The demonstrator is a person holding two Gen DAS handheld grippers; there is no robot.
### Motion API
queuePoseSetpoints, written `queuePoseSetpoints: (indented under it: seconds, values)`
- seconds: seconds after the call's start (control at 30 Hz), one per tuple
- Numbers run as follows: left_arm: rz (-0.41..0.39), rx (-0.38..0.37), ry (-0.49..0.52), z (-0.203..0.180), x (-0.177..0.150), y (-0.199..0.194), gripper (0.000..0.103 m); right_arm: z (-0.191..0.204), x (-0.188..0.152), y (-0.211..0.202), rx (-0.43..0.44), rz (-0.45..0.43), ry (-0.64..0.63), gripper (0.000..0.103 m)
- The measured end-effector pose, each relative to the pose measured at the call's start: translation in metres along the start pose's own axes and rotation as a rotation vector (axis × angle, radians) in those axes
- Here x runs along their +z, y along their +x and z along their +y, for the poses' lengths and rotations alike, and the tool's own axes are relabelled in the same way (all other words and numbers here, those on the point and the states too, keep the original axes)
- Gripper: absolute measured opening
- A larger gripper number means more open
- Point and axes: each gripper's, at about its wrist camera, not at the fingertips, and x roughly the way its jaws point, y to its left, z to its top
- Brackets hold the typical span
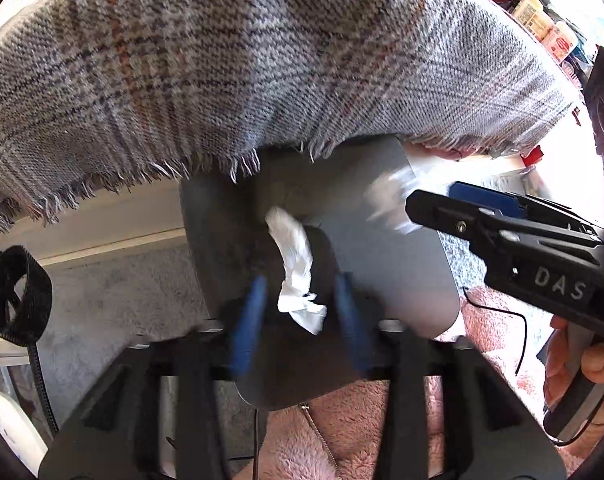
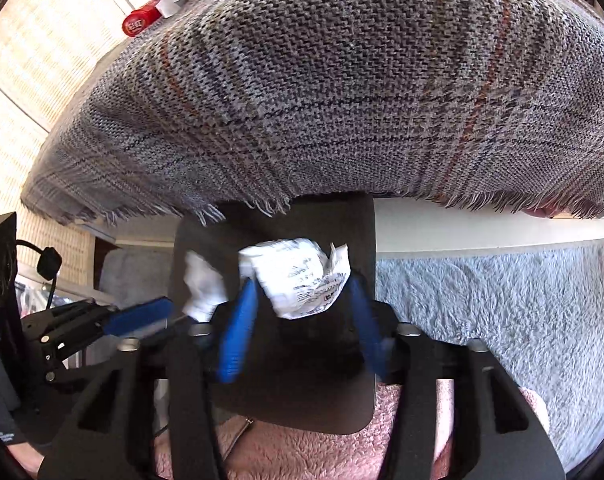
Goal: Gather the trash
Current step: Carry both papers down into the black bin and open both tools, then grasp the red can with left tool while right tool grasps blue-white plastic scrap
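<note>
Landmark: dark grey rounded plastic bin (image 1: 381, 264), standing on the floor below the table edge.

Left gripper (image 1: 302, 300), blue-padded fingers (image 1: 250, 312), is directly over the bin's mouth. Jaws wide apart; a twisted white tissue strip (image 1: 296, 268) hangs in the gap, and contact w/ either pad cannot be confirmed. In the right wrist view the same tissue (image 2: 204, 288) appears just left of the bin's centre, at the left gripper's tip.

Right gripper (image 2: 298, 300), blue fingers (image 2: 238, 332), is also over the bin (image 2: 206, 248). Jaws spread; a crumpled white printed paper ball (image 2: 302, 276) sits between them, seeming to touch both pads. Seen from the left wrist, the ball (image 1: 389, 198) is blurred, at the bin's right rim.

Nearer than the bin: pink fleecy fabric (image 2: 309, 452) w/ a zip. Beside the bin: grey shaggy carpet (image 2: 501, 312).

Above the bin: grey plaid woven cloth w/ fringed hem (image 1: 222, 80), overhanging the bin's far rim. Beyond that, on the cloth: red-capped tube (image 2: 140, 22) and assorted clutter.
</note>
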Motion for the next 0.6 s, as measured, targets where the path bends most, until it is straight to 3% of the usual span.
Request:
queuePoseSetpoints:
  seconds: [0.13,0.4,0.6]
  values:
    - [-0.01,0.027,-0.005,0.005,0.008,-0.009,0.06,-0.005,0.003,-0.004,-0.009,-0.01,0.013,0.066]
    - [-0.077,0.067,-0.01,0.016,0.015,-0.041,0.087,-0.024,0.01,-0.044,-0.073,-0.108,0.05,0.098]
    - [-0.156,0.071,-0.011,0.015,0.02,-0.077,0.095,-0.041,0.019,-0.077,-0.078,-0.176,0.075,0.098]
